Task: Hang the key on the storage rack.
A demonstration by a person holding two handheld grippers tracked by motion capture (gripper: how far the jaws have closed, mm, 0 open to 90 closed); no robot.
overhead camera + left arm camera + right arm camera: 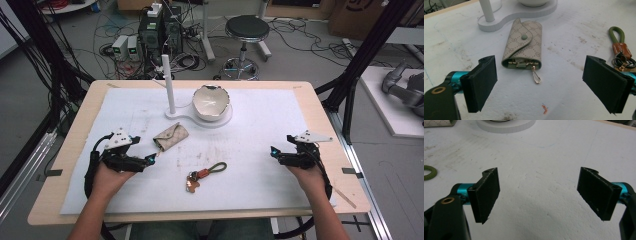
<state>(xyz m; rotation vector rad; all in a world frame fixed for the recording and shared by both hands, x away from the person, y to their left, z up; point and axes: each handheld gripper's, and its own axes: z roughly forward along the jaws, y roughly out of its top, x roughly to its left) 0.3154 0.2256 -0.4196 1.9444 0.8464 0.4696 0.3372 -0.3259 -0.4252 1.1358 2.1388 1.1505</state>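
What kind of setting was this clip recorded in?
Most likely a lab or robotics workshop, not a home. The wooden table sits inside a black frame rig, computer towers and tangled cables cover the floor behind it, and a grey robot arm lies on a bench at the right.

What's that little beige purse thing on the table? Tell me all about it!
The key pouch is beige patterned fabric or leather, its flap closed by a green snap button. It lies flat on the white table cover, open end toward the left gripper, showing gold hooks with one clip hanging out. Nothing grips it.
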